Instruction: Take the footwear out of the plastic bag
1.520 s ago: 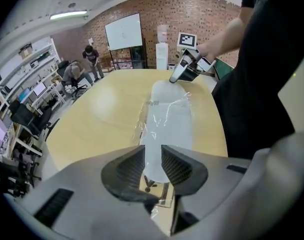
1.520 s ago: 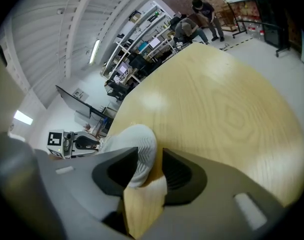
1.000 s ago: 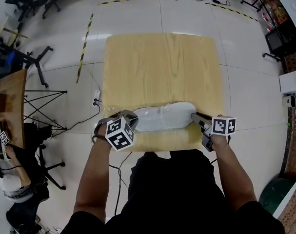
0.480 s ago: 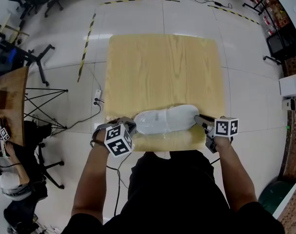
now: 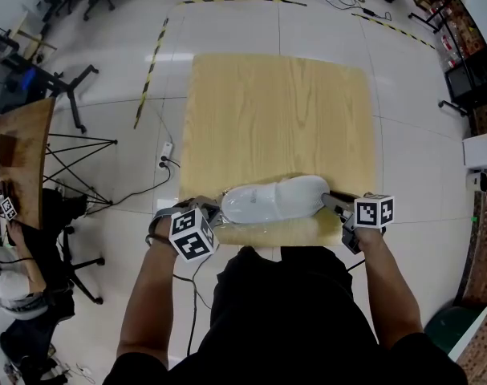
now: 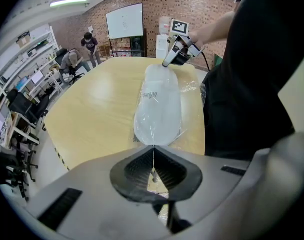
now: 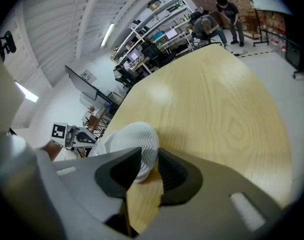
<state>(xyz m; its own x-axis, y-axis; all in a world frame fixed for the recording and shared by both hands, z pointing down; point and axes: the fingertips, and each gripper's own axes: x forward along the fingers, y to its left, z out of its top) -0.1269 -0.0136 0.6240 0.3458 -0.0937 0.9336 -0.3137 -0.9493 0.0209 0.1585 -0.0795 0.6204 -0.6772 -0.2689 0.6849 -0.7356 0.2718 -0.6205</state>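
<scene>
A white shoe (image 5: 271,199) lies on its side inside a clear plastic bag (image 5: 227,208) at the near edge of the wooden table (image 5: 283,111). My left gripper (image 5: 213,213) is at the bag's left end, shut on a thin fold of the film. In the left gripper view the film runs taut from the shut left gripper (image 6: 153,146) to the shoe (image 6: 159,109). My right gripper (image 5: 328,202) holds the shoe's right end. In the right gripper view the right gripper (image 7: 146,156) has its pads pressed on the ribbed white sole (image 7: 136,141).
Loose film (image 6: 190,86) lies crumpled beside the shoe near my body. A second wooden table (image 5: 18,159) and office chairs (image 5: 62,87) stand on the left. A power strip and cable (image 5: 164,155) lie on the floor. Yellow-black tape (image 5: 151,70) marks the floor.
My left gripper has drawn away to the left and toward me with the bag's end, stretching the film. The right gripper has stayed on the shoe's other end.
</scene>
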